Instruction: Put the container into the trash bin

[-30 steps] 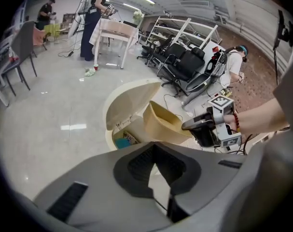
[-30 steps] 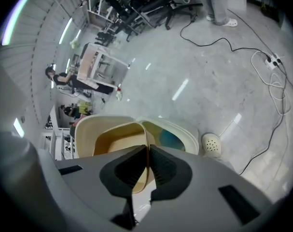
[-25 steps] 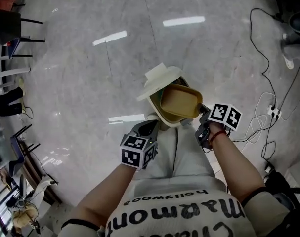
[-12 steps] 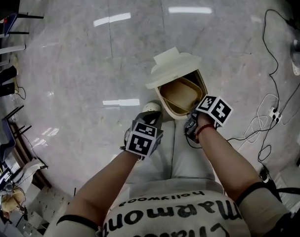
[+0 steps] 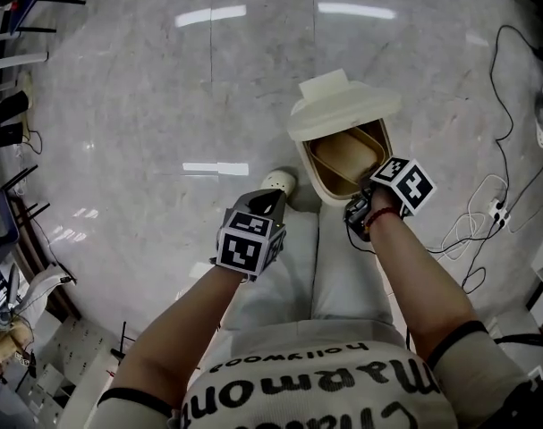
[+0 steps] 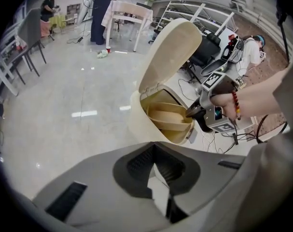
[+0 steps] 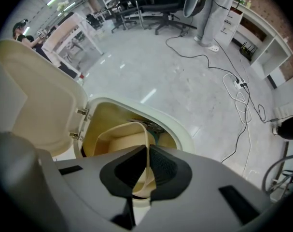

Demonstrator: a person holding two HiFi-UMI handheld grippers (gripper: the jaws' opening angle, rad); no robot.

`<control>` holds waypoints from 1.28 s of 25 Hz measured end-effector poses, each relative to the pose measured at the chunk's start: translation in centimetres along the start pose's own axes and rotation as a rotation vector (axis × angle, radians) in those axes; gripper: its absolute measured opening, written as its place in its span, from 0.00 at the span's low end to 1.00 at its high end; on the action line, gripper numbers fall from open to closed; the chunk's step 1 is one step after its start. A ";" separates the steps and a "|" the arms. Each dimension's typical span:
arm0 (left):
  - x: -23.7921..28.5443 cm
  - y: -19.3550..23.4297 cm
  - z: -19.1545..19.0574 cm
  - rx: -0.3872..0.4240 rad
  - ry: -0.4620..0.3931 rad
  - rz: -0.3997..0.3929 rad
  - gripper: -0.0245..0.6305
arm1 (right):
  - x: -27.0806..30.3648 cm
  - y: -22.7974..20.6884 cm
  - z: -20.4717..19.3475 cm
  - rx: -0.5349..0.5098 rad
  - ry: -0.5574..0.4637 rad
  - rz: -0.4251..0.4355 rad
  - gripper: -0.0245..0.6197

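Both grippers are clenched. The right gripper [image 7: 147,153] is clamped on the thin rim of the tan container [image 7: 118,138], which is held inside the open cream trash bin [image 7: 182,129], beside its raised lid [image 7: 35,95]. Nothing is held by the left gripper [image 6: 155,153].

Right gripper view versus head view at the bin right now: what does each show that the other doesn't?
Only the right gripper view shows the right gripper with its jaws shut on the thin wall of the container, plus the hinges of the lid. Only the head view shows the left gripper, held apart from the trash bin, at its left. Both show the trash bin with its lid up and the container in its opening.
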State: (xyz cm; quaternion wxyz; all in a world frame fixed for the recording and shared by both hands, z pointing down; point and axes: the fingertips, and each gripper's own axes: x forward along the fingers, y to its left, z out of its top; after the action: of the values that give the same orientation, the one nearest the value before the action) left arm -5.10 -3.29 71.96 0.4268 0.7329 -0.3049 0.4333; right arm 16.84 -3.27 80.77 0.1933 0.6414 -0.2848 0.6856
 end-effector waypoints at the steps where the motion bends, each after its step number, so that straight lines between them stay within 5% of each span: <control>1: 0.0 0.0 -0.1 -0.002 -0.002 -0.004 0.04 | 0.1 0.1 0.1 0.000 -0.004 -0.006 0.07; 19: 0.4 1.5 -1.5 -0.079 -0.033 -0.008 0.04 | 2.4 1.4 0.4 -0.017 -0.072 -0.042 0.07; 32: 0.7 0.7 -2.4 -0.080 -0.040 -0.029 0.04 | 4.0 3.3 -0.1 -0.082 -0.070 0.108 0.09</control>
State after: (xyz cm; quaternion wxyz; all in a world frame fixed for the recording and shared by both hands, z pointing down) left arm -6.25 -1.49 73.41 0.4560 0.7281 -0.3197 0.3998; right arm 14.29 -6.12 84.26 0.1719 0.6403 -0.3536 0.6599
